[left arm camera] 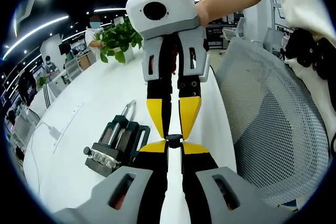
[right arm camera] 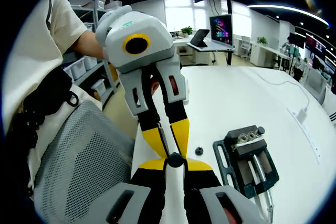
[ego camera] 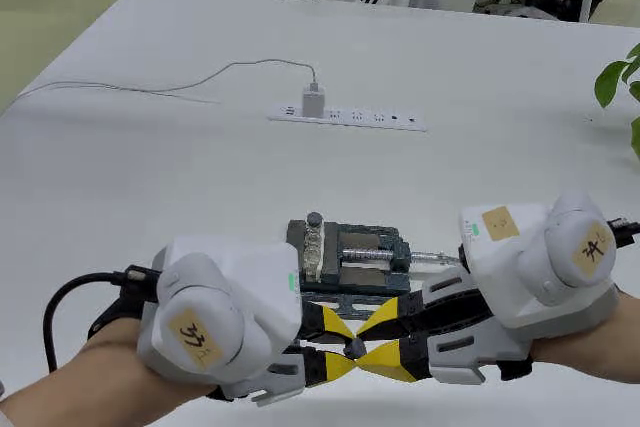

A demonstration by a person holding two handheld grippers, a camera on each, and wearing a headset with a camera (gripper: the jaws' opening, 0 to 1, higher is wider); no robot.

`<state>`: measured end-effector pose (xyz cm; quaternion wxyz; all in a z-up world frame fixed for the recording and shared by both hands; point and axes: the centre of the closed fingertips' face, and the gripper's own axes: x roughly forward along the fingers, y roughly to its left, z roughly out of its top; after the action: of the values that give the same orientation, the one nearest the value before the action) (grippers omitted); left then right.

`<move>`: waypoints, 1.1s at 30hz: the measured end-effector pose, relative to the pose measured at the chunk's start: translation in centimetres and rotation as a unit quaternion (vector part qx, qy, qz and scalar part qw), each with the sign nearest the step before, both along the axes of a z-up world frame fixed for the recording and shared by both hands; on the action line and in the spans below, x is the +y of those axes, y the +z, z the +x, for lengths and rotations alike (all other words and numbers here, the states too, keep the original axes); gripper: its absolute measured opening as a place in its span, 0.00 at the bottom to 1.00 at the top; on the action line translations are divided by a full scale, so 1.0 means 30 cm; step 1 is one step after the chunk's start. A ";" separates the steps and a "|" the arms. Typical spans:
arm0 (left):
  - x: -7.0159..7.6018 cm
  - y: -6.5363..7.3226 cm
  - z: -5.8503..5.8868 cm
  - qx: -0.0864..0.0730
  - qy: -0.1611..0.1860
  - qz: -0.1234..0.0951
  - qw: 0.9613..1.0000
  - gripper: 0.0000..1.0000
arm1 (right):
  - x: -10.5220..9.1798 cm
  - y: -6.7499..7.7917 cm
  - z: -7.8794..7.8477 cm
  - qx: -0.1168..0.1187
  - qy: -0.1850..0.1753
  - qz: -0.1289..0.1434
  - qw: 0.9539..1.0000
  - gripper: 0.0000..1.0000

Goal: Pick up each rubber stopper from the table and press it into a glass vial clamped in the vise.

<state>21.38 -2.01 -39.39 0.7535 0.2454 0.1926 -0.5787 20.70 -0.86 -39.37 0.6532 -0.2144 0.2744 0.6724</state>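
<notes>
At the near edge of the white table [ego camera: 120, 167], the left gripper [left arm camera: 174, 147] and right gripper [right arm camera: 175, 165] meet tip to tip. Both pairs of jaws are drawn in on one dark rubber stopper [ego camera: 355, 347], and which pair truly carries it cannot be told. A second stopper [right arm camera: 199, 151] lies just beside them. Just beyond, slightly left, stands the vise [ego camera: 370, 257] with its row of glass vials [ego camera: 315, 250] upright, mouths up — nearer the left gripper. The far vial looks capped.
</notes>
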 end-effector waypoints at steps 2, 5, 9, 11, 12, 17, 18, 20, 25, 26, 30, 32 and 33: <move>0.000 0.002 -0.002 0.007 0.002 -0.004 1.000 0.05 | 0.001 0.001 -0.003 -0.008 0.009 0.000 1.000 0.07; 0.002 0.006 0.000 0.009 0.004 -0.007 1.000 0.05 | 0.001 0.004 -0.002 -0.026 0.023 0.000 0.999 0.08; 0.000 0.005 -0.001 0.011 0.002 -0.004 1.000 0.05 | 0.001 0.003 -0.001 -0.039 0.031 -0.005 0.999 0.08; -0.001 0.005 0.001 0.011 0.003 -0.005 1.000 0.05 | 0.000 0.004 0.002 -0.041 0.031 -0.005 0.999 0.09; -0.002 0.004 0.000 0.015 0.003 -0.006 1.000 0.05 | -0.001 0.005 0.002 -0.042 0.033 -0.005 0.999 0.09; -0.003 0.002 0.002 0.018 0.003 -0.006 1.000 0.05 | -0.002 0.003 0.005 -0.057 0.043 -0.007 0.997 0.09; -0.003 0.001 0.002 0.021 0.004 -0.006 1.000 0.05 | -0.003 0.002 0.004 -0.059 0.046 -0.008 0.997 0.09; -0.003 0.001 0.001 0.025 0.007 -0.008 1.000 0.05 | -0.003 0.003 0.005 -0.062 0.047 -0.008 0.997 0.09; -0.004 0.002 -0.001 0.034 0.012 -0.013 0.999 0.05 | -0.003 0.004 0.003 -0.067 0.051 -0.008 0.996 0.09; -0.004 0.002 0.000 0.033 0.011 -0.013 0.999 0.05 | -0.004 0.004 0.003 -0.069 0.051 -0.008 0.996 0.08; -0.005 0.001 -0.001 0.034 0.012 -0.014 0.999 0.05 | -0.004 0.005 0.002 -0.071 0.052 -0.007 0.996 0.08; -0.004 0.000 -0.001 0.034 0.013 -0.013 0.999 0.05 | -0.003 0.004 0.002 -0.073 0.053 -0.008 0.996 0.08; -0.004 0.000 -0.001 0.034 0.013 -0.013 0.999 0.05 | -0.003 0.003 0.001 -0.070 0.052 -0.008 0.996 0.08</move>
<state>21.35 -2.12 -39.40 0.7568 0.2132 0.2139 -0.5797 20.75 -0.95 -39.28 0.6331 -0.2805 0.2216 0.6866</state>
